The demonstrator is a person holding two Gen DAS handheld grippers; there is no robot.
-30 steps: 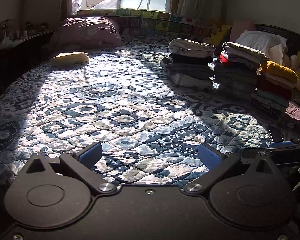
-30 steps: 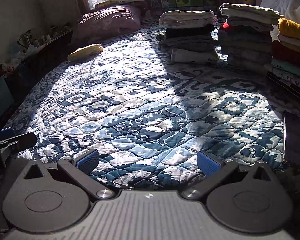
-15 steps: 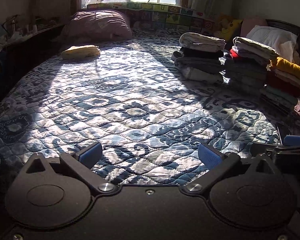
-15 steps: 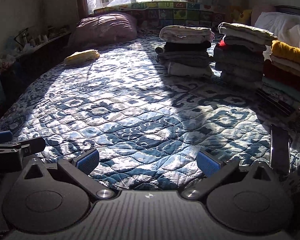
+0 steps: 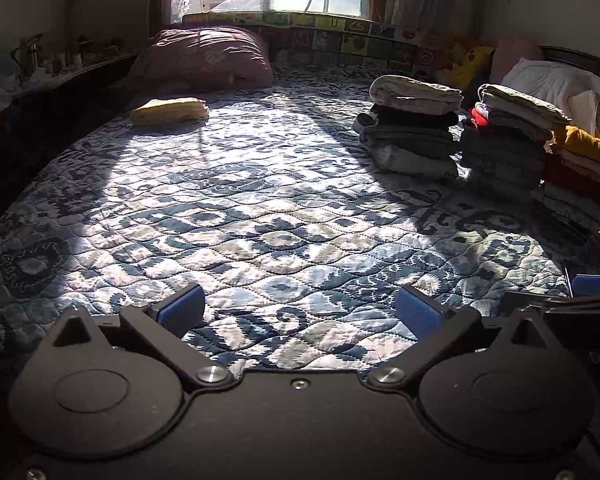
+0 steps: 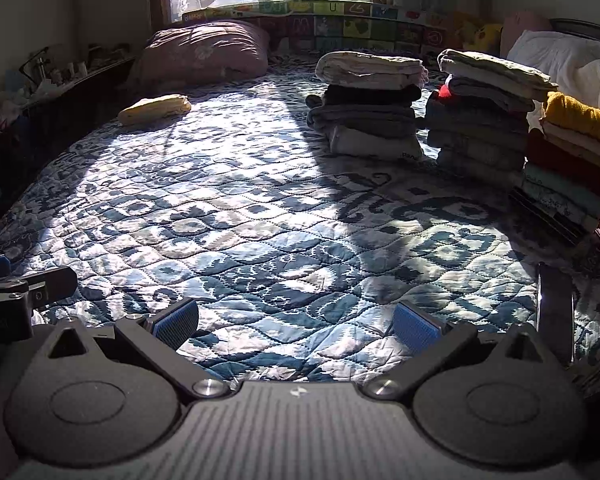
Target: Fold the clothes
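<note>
Three stacks of folded clothes stand at the far right of the bed: a grey and cream stack [image 5: 414, 130] [image 6: 370, 104], a taller dark stack [image 5: 508, 140] [image 6: 484, 116], and a stack topped by a mustard piece [image 5: 584, 168] [image 6: 580, 148]. A folded yellow garment [image 5: 169, 110] [image 6: 155, 108] lies alone at the far left. My left gripper [image 5: 300, 308] hovers open over the quilt at the near edge, holding nothing. My right gripper [image 6: 295, 320] is also open and empty beside it. Each gripper shows at the other view's edge.
A blue patterned quilt [image 5: 259, 208] covers the bed. A mauve pillow [image 5: 203, 58] sits by the window. A dark phone [image 6: 556, 312] lies on the quilt at the near right. A cluttered shelf [image 5: 51, 72] runs along the left. White bedding [image 5: 556, 84] piles at the back right.
Both grippers have tilted upward and drawn back slightly, so more of the window and wall shows. Jaws stayed open. Nothing on the bed moved.
</note>
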